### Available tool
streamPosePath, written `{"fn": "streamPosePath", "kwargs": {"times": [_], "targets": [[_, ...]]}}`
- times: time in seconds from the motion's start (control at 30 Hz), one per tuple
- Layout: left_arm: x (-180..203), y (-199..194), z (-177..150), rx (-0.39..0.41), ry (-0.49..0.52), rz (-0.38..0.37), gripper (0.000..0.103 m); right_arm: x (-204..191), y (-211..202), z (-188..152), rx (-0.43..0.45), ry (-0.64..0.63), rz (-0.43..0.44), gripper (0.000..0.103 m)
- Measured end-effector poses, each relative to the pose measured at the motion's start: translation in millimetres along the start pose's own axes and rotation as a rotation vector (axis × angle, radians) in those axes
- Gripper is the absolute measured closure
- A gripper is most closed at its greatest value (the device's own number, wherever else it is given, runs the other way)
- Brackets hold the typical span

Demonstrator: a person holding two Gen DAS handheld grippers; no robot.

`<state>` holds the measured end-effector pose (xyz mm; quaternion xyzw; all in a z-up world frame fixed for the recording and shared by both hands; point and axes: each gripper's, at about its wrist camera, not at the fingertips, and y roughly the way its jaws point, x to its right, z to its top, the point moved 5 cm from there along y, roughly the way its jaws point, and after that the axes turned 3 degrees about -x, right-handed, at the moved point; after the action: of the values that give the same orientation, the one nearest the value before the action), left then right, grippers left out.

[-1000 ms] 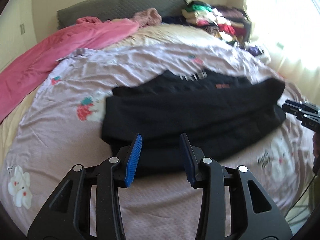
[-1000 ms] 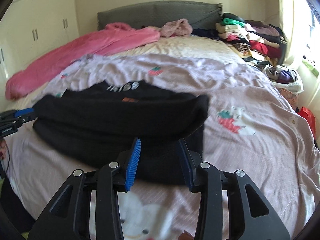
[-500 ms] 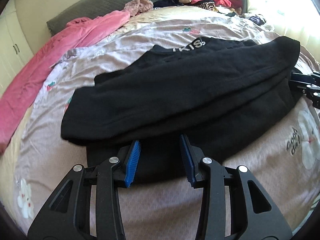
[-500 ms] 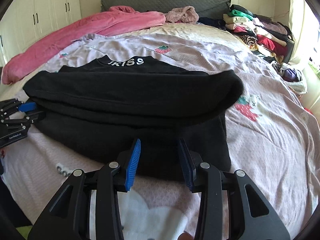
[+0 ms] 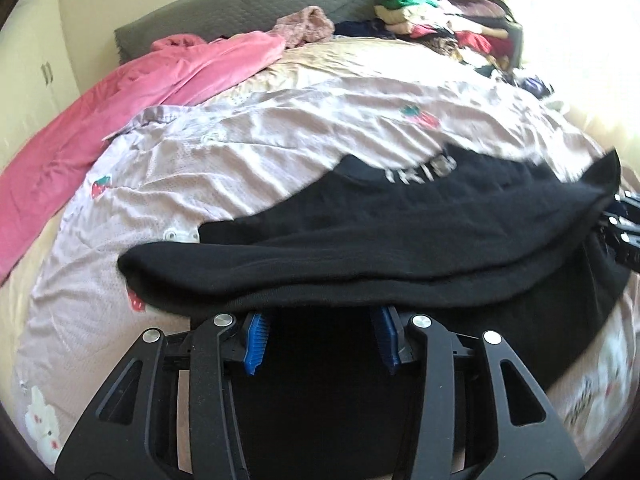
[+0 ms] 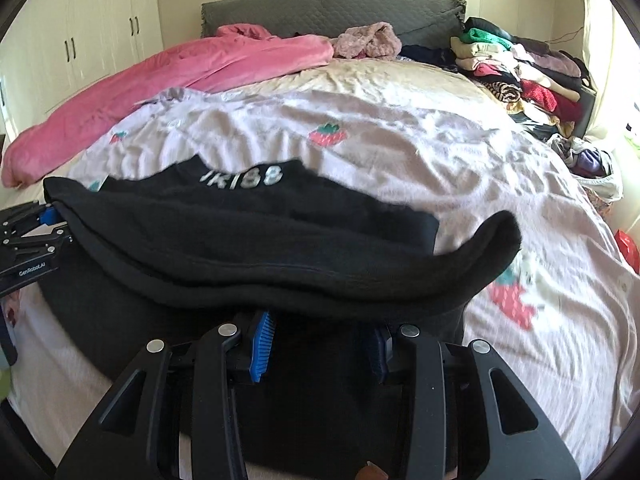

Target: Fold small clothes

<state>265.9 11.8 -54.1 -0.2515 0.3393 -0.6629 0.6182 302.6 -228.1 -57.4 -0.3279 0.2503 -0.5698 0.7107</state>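
**Black sweater folded across the bed**

The bed (image 6: 420, 152), under a pale strawberry-print sheet, carries the black sweater (image 6: 256, 248) lying folded near its front edge. The left gripper (image 5: 320, 320) is opening, cloth between its fingers. The right gripper (image 6: 320, 324) stands partly open; whether it grips the hem cannot be told
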Motion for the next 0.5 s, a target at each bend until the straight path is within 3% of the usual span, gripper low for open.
{"fn": "streamPosePath", "kwargs": {"times": [0.27,0.5], "targets": [[-30,9,25,0.023,-0.154,-0.033,0.066,15,15,37,0.021,0.031,-0.028,0.066],[-63,8,23,0.047,-0.25,-0.041,0.066,36,23,49,0.024,0.073,-0.076,0.066]]}}
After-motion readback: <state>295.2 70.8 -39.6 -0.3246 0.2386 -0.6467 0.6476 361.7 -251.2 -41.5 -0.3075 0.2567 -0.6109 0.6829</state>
